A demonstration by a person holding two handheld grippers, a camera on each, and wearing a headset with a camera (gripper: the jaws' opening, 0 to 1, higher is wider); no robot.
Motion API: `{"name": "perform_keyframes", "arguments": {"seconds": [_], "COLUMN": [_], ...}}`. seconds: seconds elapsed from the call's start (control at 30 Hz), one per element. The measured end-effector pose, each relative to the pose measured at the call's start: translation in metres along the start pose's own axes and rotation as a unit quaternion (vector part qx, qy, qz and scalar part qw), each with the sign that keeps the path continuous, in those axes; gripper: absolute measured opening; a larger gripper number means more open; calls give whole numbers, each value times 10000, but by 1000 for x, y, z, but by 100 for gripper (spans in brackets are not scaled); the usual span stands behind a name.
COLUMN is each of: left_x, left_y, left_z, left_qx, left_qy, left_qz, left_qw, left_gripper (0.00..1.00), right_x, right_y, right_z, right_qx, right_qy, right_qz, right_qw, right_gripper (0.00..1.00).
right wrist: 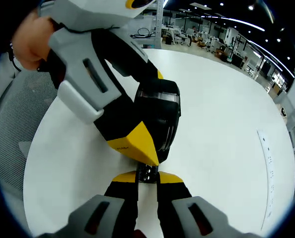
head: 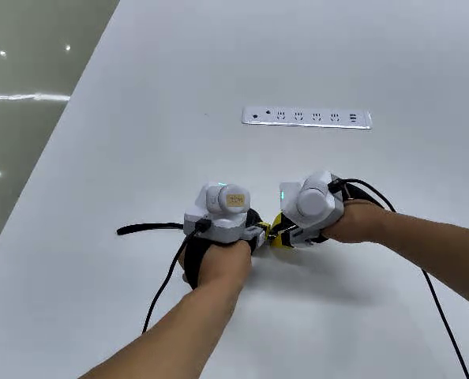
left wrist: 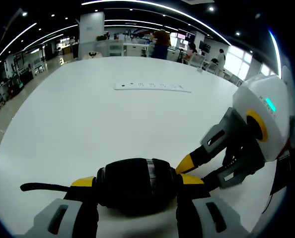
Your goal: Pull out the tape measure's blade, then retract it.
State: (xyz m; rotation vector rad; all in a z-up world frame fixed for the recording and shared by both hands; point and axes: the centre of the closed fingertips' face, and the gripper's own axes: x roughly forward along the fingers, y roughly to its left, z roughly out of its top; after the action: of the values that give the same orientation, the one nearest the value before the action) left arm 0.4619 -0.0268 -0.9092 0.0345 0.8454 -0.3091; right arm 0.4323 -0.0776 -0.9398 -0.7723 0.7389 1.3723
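- The right gripper [right wrist: 147,176] has its two yellow-tipped jaws pressed together on a small dark blade tip [right wrist: 147,172]. This piece is too small for its shape to be read well.
- The blade tip sits just beside the front corner of the tape measure [right wrist: 160,116], so almost no blade shows between them.
- The left gripper [left wrist: 136,179] is closed around the tape measure. One black jaw is on each side of the round black case, and both jaws touch it.
- In the right gripper view, the left gripper comes in from the upper left. One of its yellow tips lies against the case, just above the right gripper's jaws.
- In the head view the two grippers meet tip to tip in the lower middle. Each is held by a hand, with the forearms coming from the bottom and from the right.
- The tape measure rests low on the white table [head: 140,158], between the two grippers.
- A black strap [head: 148,229] lies flat on the table and runs to the left from the case.
- A thin black cable [head: 436,300] goes from the right gripper toward the lower right edge.
- A white power strip [head: 306,118] lies well apart, farther away on the table.
- A shiny grey floor [head: 29,79] shows beyond the left edge of the table.
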Motion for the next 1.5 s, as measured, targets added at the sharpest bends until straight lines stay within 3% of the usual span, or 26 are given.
{"name": "perform_keyframes", "arguments": {"seconds": [0.53,1.5], "left_x": [0,0], "left_y": [0,0], "left_z": [1,1], "left_qx": [41,46], "left_qy": [-65,-104], "left_qz": [8,16], "left_qw": [10000,9999], "left_gripper": [60,61], "right_x": [3,3], "right_y": [-2,-1], "right_z": [6,8], "right_qx": [-32,-309], "right_qy": [-89,-27], "right_qz": [-48,-100], "right_qw": [9999,9995], "right_gripper": [13,14]}}
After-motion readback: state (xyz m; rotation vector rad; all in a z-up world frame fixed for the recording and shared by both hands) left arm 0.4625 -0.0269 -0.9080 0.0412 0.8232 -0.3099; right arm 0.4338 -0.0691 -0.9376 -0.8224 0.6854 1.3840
